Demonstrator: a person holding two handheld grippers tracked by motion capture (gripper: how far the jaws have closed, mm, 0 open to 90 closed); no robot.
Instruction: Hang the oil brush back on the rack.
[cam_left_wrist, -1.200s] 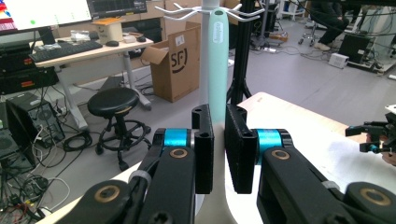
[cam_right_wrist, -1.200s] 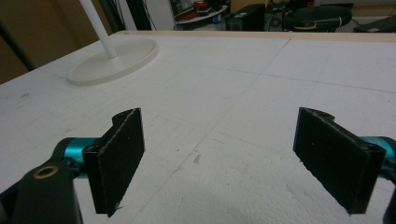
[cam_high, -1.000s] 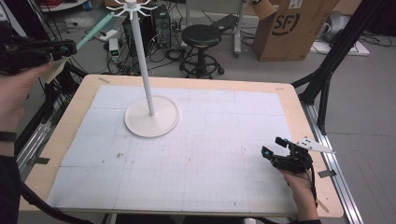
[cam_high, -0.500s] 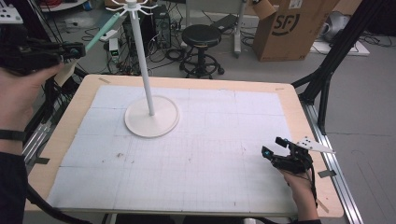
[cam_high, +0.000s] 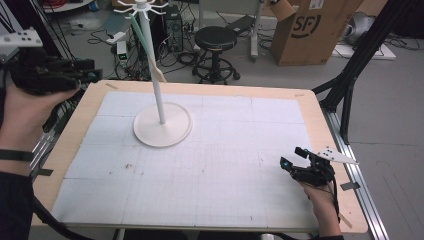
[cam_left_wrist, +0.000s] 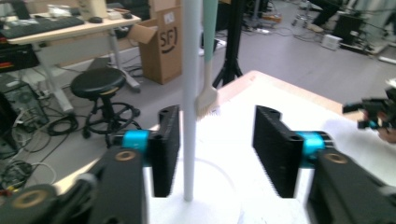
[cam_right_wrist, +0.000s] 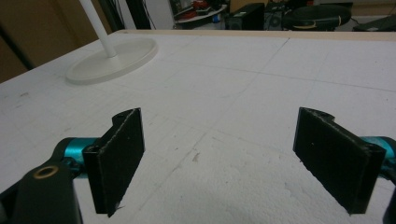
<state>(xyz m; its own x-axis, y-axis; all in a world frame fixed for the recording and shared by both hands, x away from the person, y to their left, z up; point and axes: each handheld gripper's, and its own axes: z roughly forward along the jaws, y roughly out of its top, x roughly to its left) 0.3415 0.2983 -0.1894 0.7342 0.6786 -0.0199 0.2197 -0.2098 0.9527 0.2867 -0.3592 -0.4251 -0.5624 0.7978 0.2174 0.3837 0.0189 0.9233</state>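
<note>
Jaws of the left gripper (cam_left_wrist: 217, 156), just opened and empty, stand well short of a mint-handled brush (cam_high: 144, 47) hanging from the white stand (cam_high: 159, 100) on the bench (cam_high: 320, 125).

Brush (cam_high: 145, 47) on stand (cam_high: 161, 122), table (cam_high: 310, 107) rear-left.

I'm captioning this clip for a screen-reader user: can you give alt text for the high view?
A green-handled spatula hangs from a white hook stand on a wooden table. The left gripper, jaws open after just opening, is held off the table's left edge; the right gripper rests open near the right edge.
</note>
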